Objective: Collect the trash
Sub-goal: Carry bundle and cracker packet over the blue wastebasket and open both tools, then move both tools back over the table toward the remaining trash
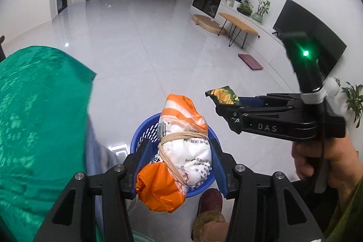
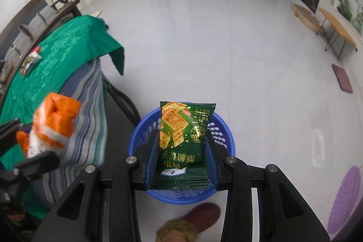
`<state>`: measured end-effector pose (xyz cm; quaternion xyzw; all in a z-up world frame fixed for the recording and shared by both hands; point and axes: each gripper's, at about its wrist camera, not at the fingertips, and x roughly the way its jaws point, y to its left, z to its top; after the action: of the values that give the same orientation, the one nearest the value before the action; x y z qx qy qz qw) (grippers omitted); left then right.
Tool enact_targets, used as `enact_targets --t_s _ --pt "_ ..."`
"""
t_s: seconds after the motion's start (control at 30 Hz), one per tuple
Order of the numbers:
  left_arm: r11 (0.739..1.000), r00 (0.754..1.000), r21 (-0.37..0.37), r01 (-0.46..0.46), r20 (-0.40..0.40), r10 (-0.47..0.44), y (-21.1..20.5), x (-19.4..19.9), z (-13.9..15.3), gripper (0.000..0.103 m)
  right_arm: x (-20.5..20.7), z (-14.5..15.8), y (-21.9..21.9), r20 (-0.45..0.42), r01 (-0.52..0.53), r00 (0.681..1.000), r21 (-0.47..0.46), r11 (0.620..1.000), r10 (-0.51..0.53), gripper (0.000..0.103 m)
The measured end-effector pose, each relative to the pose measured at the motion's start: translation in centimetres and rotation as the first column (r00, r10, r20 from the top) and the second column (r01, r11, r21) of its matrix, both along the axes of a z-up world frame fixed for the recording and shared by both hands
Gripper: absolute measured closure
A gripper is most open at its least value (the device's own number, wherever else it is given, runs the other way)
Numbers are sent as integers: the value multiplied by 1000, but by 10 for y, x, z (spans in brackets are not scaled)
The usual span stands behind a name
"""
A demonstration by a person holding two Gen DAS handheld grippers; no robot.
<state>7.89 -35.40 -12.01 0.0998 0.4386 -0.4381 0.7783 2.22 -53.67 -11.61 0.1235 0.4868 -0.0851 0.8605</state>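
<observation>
While both pieces of trash hang over the bin, we judge ourselves at the drop step: what is in hand has been carried to the blue basket [image 2: 223, 135] on the floor and only needs releasing.

Nearest to us, the left gripper [image 1: 179, 165] is clamped on the orange-and-white bundle [image 1: 179, 155], a crumpled bag tied round with a rubber band, its blue pads pressing either flank. The bundle sits directly above the basket's opening in the left wrist view. The right gripper [image 2: 181, 160] is likewise closed, on the green cracker packet [image 2: 183, 135], pinched by its lower sides with the printed face upward and also over the basket. Seen from the left, that packet pokes from the right tool's tips just beside and above the bundle, the two not touching.

Both tools point downward and forward, the right one held level, coming in from the right side. A slipper [image 2: 199, 214] stands just beside the basket's near rim.

Next, we would open each pair of fingers in turn, keeping the items centred so they fall inside the rim.

Further off, on the green tablecloth [image 2: 56, 56], lies what looks like another small wrapper [image 2: 31, 59], though it is too small to be sure; that would be the following pickup.
</observation>
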Motion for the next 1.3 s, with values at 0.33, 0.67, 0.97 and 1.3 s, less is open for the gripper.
enact_targets --t_s 0.33,0.67,0.97,1.3 --pt "999 1000 41 16 -8 -16 -40 12 -46 43 -6 -7 -31 21 58 998 100 993 -61 59" --pt "995 993 -11 -101 -64 100 -20 16 -29 34 -18 18 -42 117 126 984 83 989 -136 21" --pt "975 984 -161 -155 64 167 86 -4 80 21 -9 51 -7 230 157 964 -74 985 -136 3" --pt "874 856 0 -487 200 477 246 32 60 21 14 81 128 386 -51 911 -246 968 146 1"
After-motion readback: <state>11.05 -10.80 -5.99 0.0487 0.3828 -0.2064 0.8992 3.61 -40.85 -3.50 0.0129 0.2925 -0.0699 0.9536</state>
